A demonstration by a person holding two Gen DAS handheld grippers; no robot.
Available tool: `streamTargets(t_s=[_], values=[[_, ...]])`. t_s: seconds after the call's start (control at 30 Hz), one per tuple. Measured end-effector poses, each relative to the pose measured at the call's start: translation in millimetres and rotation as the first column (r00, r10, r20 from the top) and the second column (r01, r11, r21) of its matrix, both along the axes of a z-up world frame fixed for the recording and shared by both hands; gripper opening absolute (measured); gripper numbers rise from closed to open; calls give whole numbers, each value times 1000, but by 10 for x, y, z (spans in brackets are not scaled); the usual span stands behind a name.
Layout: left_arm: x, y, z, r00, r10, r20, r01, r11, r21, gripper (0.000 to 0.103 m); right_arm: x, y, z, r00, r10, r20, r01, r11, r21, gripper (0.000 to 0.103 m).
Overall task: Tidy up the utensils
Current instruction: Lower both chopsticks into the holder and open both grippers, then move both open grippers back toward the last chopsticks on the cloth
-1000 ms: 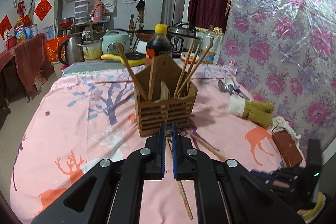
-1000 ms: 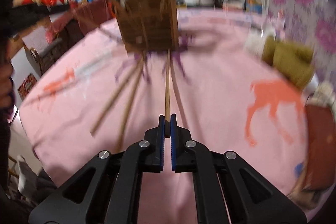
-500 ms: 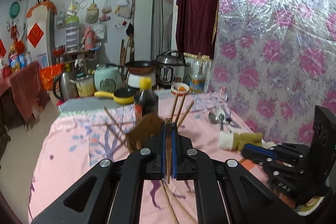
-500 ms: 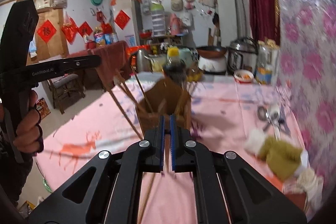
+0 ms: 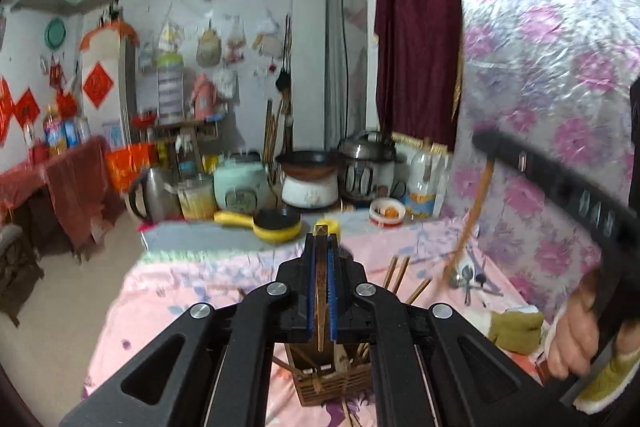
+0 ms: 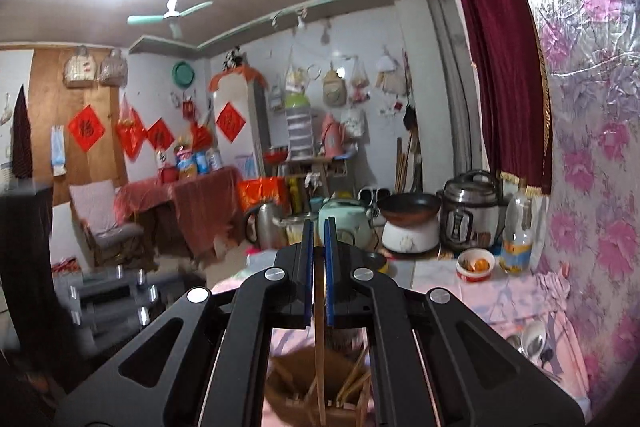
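My left gripper (image 5: pixel 320 247) is shut on a wooden chopstick (image 5: pixel 319 307) that hangs down into the slatted wooden utensil holder (image 5: pixel 332 383) right below it. My right gripper (image 6: pixel 319 231) is shut on another wooden chopstick (image 6: pixel 319 355), held upright with its lower end over the holder (image 6: pixel 316 387), which has several chopsticks in it. In the left wrist view the right gripper (image 5: pixel 486 143) shows at the right, held by a hand (image 5: pixel 576 335), its chopstick (image 5: pixel 474 207) hanging down.
The holder stands on a table with a pink deer-print cloth (image 5: pixel 192 291). Spoons (image 5: pixel 464 275) and a yellow-green cloth (image 5: pixel 516 327) lie at the right. A kettle (image 5: pixel 152 193), a yellow pan (image 5: pixel 276 227), rice cookers and a bowl (image 5: pixel 386 213) stand at the far end.
Both grippers have lifted their chopsticks off the cloth, turned them upright and brought them over the holder. The right gripper now shows high in the left wrist view.
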State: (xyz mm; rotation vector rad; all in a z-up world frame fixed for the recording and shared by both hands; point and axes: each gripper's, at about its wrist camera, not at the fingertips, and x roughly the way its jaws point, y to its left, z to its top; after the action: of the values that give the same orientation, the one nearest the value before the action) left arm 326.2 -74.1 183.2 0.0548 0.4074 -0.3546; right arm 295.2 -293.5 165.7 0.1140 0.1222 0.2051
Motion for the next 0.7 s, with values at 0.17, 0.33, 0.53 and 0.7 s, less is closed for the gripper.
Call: streamTargets(t_s=[0.17,0.33,0.53,0.7], values=[[308,46,-474,993,4,-114,-4,1000,2,7,476,48,-558,992,-19,-127,19,1000,-7,6],[244,154,-606,992,81,-98,-80,997,15,92,621,-30,-902,966,-7,-259,5,1000,-8,11],[-35,341,-414,994,104,-37,-106,994,-33,98,257,-118,-974,965,4,-262,-6,1000,-4,22],[-296,508,-423,988,149,-28,-151,987,-60,98,-497,-50,-1285,985,-47,-165,45,999,-15,96]])
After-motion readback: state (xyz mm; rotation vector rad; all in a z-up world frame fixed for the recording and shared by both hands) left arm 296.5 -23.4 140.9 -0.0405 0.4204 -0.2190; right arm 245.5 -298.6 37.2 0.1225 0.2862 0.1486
